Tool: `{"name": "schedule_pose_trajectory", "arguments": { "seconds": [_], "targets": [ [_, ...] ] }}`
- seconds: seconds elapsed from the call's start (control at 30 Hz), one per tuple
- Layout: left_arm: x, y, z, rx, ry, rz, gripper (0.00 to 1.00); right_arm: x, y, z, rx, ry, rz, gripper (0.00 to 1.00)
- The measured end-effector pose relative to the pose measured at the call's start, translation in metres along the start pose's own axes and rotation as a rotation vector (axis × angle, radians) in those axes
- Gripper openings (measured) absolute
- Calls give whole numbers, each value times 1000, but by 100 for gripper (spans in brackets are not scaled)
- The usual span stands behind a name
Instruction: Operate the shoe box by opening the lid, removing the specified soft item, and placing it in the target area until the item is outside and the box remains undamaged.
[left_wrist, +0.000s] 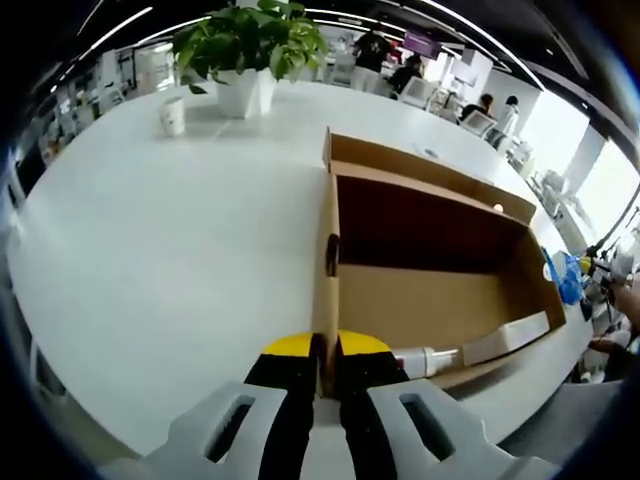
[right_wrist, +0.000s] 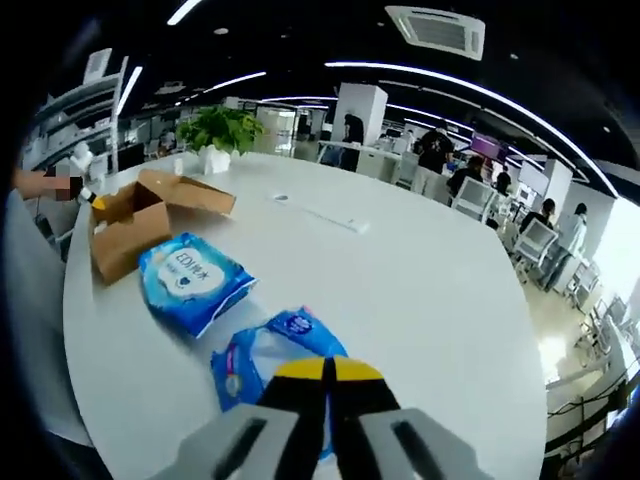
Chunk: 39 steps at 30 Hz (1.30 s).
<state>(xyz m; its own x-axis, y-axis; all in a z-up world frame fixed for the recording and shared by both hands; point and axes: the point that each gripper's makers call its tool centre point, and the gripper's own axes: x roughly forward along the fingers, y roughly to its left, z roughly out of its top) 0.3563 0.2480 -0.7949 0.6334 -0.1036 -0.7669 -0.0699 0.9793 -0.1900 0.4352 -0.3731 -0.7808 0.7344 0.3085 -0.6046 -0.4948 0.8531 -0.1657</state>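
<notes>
Cardboard is what our left gripper (left_wrist: 325, 370) has hold of: its fingers (left_wrist: 290, 365) are pinched on the near side wall of the shoe box (left_wrist: 430, 300), which we judge steadies the box on the white bench (left_wrist: 150, 250) while the other hand works. The lid (left_wrist: 420, 165) stands folded back at the far side, so the inside lies open, with a small white bottle (left_wrist: 425, 360) and a white strip against the near wall. A potted plant (left_wrist: 250, 45) and a paper cup (left_wrist: 172, 115) stand well beyond the box.

In the right gripper view, our right gripper (right_wrist: 328, 372) has its fingers closed on a blue soft pack (right_wrist: 275, 350) resting on the bench, already outside the box (right_wrist: 140, 215). A second blue pack (right_wrist: 195, 275) lies between it and the box, so we take this bare stretch as the target area.
</notes>
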Motion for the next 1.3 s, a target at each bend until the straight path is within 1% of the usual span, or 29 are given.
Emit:
{"name": "schedule_pose_trajectory", "arguments": {
  "seconds": [0.03, 0.1, 0.2, 0.27, 0.33, 0.37, 0.47, 0.5, 0.57, 0.63, 0.67, 0.7, 0.77, 0.83, 0.87, 0.9, 0.97, 1.03, 1.1, 1.2, 1.3],
  "targets": [
    [0, 0, 0, 1, 0, 1, 4, 1, -2, -3, -2, 10, -15, 0],
    [0, 0, 0, 3, -1, 3, 4, 3, -3, -4, 78, -6, -29, 0],
    [0, 1, 0, 2, -4, 3, 4, 5, -6, -5, 84, 6, -68, 0],
    [0, 1, 0, 0, -6, 3, 4, 4, -7, -5, 89, 11, -78, 1],
    [-1, 0, 0, 1, -6, 2, 4, -1, -9, -7, 139, 17, -109, 9],
    [-1, 0, 0, -1, -6, 2, 4, -4, -10, -8, 180, 10, -124, 13],
    [-1, 0, 0, -5, -5, -2, 4, -13, -9, -12, 228, 11, -139, 31],
    [-1, 0, 0, -5, -5, -2, 4, -17, -8, -15, 233, 22, -149, 39],
    [0, 0, 0, -5, -5, -3, 4, -21, -3, -19, 249, 34, -150, 48],
    [-1, 0, 0, -6, -5, -3, 4, -25, 4, -26, 245, 59, -151, 52],
    [-1, 0, 0, -5, -4, -3, 4, -27, 8, -33, 246, 85, -156, 54],
    [-1, 0, 0, -5, -5, -3, 4, -28, 11, -35, 249, 89, -156, 55],
    [-1, -1, 0, -8, -4, -4, 4, -28, 20, -40, 244, 104, -153, 57],
    [-1, -1, 0, -8, -5, -4, 4, -28, 26, -48, 262, 130, -149, 57],
    [-1, -1, 0, -8, -5, -4, 4, -27, 28, -48, 262, 131, -147, 57],
    [-1, -2, 0, -7, -5, -5, 4, -26, 32, -52, 247, 148, -146, 57],
    [-1, -2, 0, -8, -5, -4, 4, -23, 36, -54, 219, 151, -135, 57],
    [-1, -2, 0, -6, -5, -4, 4, -19, 38, -59, 211, 177, -122, 57],
    [-1, -2, 0, -9, -8, -5, 4, -16, 39, -63, 226, 187, -113, 56],
    [-1, -2, 0, -16, -13, -10, 5, -15, 36, -63, 213, 181, -111, 51],
    [-1, -2, 1, -17, -12, -11, 5, -11, 37, -68, 203, 198, -86, 50]
  ]
}}
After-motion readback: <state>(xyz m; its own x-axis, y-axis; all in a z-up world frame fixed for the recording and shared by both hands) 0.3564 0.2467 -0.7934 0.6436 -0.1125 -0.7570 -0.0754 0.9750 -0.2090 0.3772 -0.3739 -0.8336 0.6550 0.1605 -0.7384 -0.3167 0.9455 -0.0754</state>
